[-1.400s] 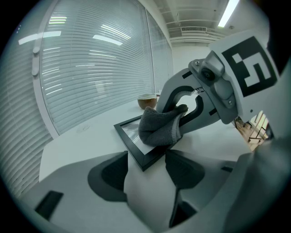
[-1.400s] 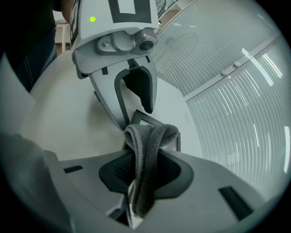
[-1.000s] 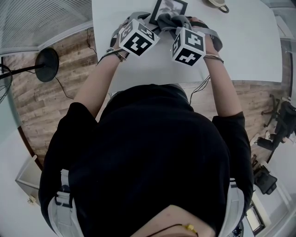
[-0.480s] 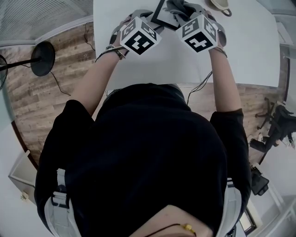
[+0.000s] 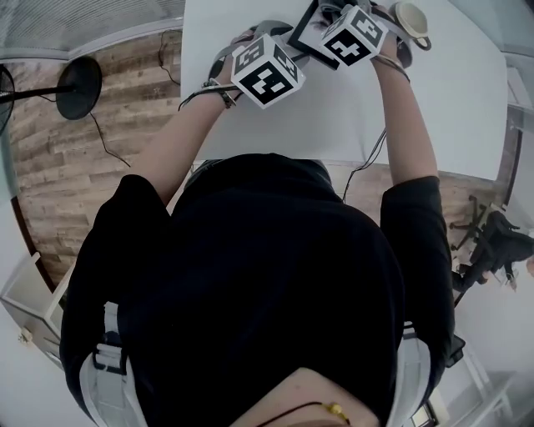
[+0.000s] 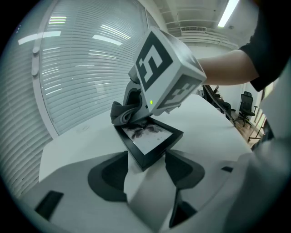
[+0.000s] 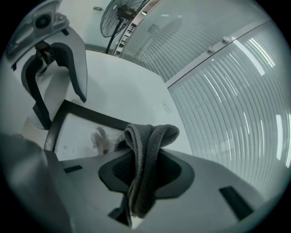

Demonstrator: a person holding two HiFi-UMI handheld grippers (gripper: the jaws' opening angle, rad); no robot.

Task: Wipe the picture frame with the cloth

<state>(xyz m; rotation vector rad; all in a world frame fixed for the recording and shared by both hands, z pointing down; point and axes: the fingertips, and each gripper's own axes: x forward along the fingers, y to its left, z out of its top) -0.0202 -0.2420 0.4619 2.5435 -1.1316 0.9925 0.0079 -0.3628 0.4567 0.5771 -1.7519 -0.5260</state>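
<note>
Grippers on a black picture frame [image 6: 152, 136], far side of the white table [image 5: 442, 108].
Left gripper [image 6: 146, 154] has its jaws clamped on the frame's near corner (a dark print shows under the glass). At the opposite end the grey cloth [image 7: 152, 134] presses on the glass, bunched and pinched tight between the jaws of the right gripper [image 7: 146, 170]. Just right of that gripper in the head view, a cup [image 5: 411, 18] stands on the table.
</note>
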